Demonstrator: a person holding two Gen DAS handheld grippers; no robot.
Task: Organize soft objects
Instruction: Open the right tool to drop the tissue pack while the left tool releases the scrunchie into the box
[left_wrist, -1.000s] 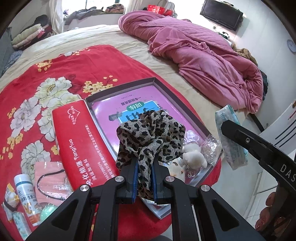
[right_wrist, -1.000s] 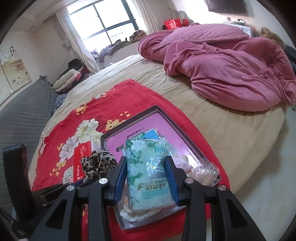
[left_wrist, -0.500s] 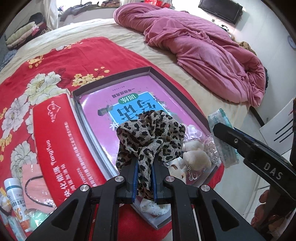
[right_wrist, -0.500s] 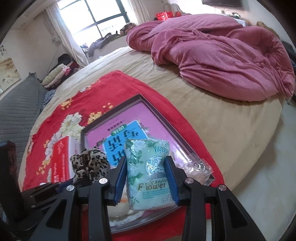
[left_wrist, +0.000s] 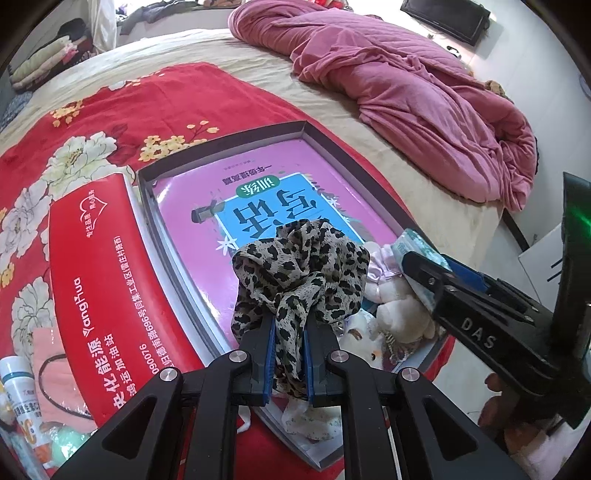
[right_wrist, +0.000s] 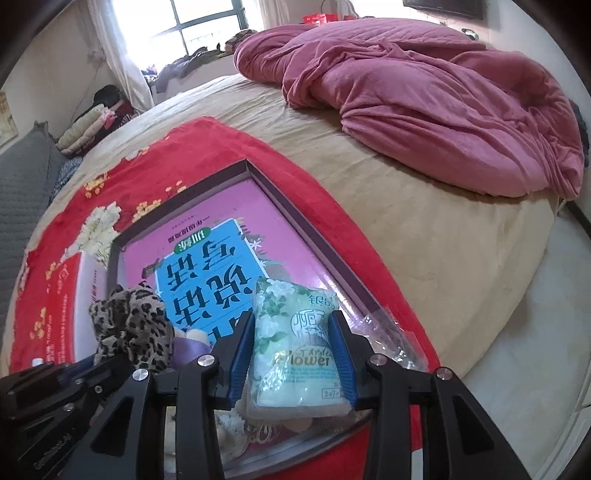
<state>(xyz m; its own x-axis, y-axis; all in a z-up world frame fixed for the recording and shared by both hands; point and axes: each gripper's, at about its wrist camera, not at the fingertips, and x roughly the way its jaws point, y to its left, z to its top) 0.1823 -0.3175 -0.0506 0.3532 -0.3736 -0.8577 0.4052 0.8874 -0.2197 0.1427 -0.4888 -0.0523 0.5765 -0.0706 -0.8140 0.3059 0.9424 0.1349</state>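
Note:
My left gripper (left_wrist: 289, 332) is shut on a leopard-print scrunchie (left_wrist: 299, 266), held over the near end of a shallow grey tray (left_wrist: 221, 136). A pink and blue book (left_wrist: 258, 206) lines the tray. My right gripper (right_wrist: 291, 343) is shut on a pale green tissue pack (right_wrist: 295, 343), low over the tray's near right corner. The scrunchie (right_wrist: 129, 325) also shows at the left of the right wrist view. Small white plush toys (left_wrist: 399, 314) and a crinkled clear wrapper (right_wrist: 384, 332) lie in the tray's near end. The right gripper's finger (left_wrist: 461, 295) reaches in from the right in the left wrist view.
The tray rests on a red floral blanket (left_wrist: 92, 110) on a beige bed. A red box (left_wrist: 96, 273) lies left of the tray, with a pink mask (left_wrist: 55, 369) and a small bottle (left_wrist: 18, 387) beyond. A bunched pink quilt (left_wrist: 406, 92) lies further back.
Both grippers have sunk closer to the tray with their loads. The right gripper with the tissue pack has come in from beyond the tray's edge to above its near right corner.

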